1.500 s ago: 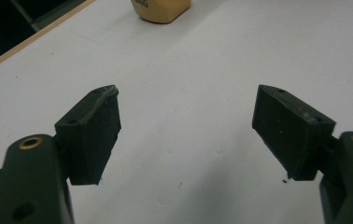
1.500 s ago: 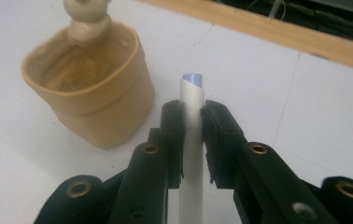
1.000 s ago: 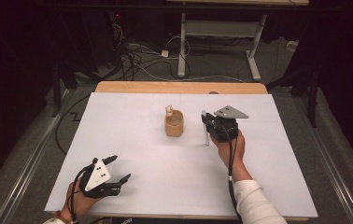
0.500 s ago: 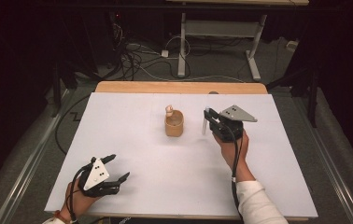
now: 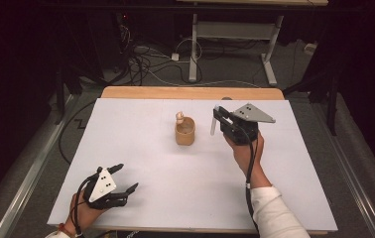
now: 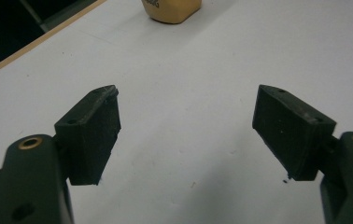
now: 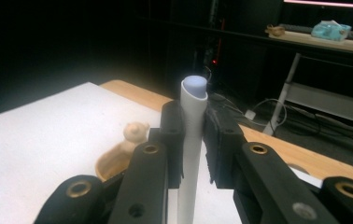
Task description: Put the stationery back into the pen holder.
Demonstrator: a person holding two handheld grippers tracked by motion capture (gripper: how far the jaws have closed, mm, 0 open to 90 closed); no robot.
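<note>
One white tube [image 7: 192, 140] is clamped upright in the right gripper [image 5: 220, 119] beside the cup [image 5: 185, 131], seemingly for insertion, while the left gripper [image 5: 121, 179] is rested open

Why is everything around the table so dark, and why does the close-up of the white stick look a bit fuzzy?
High view: light falls on the white table, so the room behind fades to black. Right gripper view: the white tube and black jaws sit very near the lens, so they look soft, and the wooden cup glows yellowish. Left gripper view: grainy and dim.
</note>
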